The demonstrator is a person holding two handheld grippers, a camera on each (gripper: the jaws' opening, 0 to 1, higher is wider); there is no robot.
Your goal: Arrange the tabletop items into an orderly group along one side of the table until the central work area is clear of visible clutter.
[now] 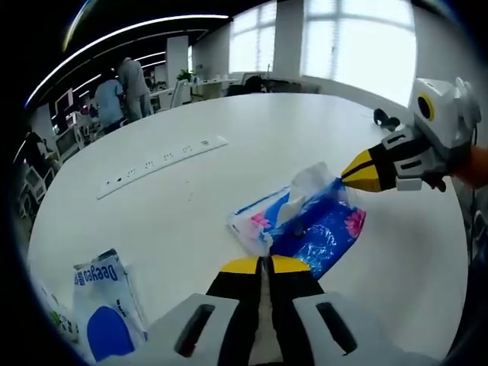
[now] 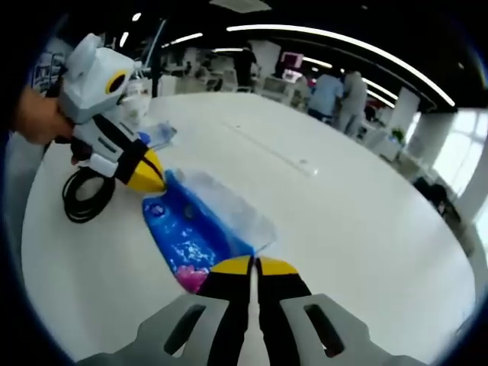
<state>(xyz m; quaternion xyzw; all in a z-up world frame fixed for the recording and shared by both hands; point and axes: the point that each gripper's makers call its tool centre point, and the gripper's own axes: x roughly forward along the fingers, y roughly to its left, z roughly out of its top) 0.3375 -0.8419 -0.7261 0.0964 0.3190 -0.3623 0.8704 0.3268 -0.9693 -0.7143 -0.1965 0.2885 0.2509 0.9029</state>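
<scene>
A blue tissue pack [image 1: 316, 229] with pink flowers and a white top lies on the white table [image 1: 191, 206]. In the left gripper view my left gripper [image 1: 265, 264] is shut, its yellow tips at the pack's near edge. My right gripper [image 1: 352, 172] comes in from the right, shut, its tip on the pack's far corner. In the right gripper view the tissue pack [image 2: 187, 229] stretches away from my right gripper [image 2: 255, 264], whose shut tips meet its pink end. My left gripper [image 2: 155, 181] pinches the opposite end.
A long white power strip [image 1: 160, 161] lies further back on the table. Two white-and-blue wipe packets [image 1: 107, 305] sit at the near left. A black cable coil [image 2: 86, 195] and a clear wrapper [image 2: 158, 135] lie beyond the pack. People stand at desks behind.
</scene>
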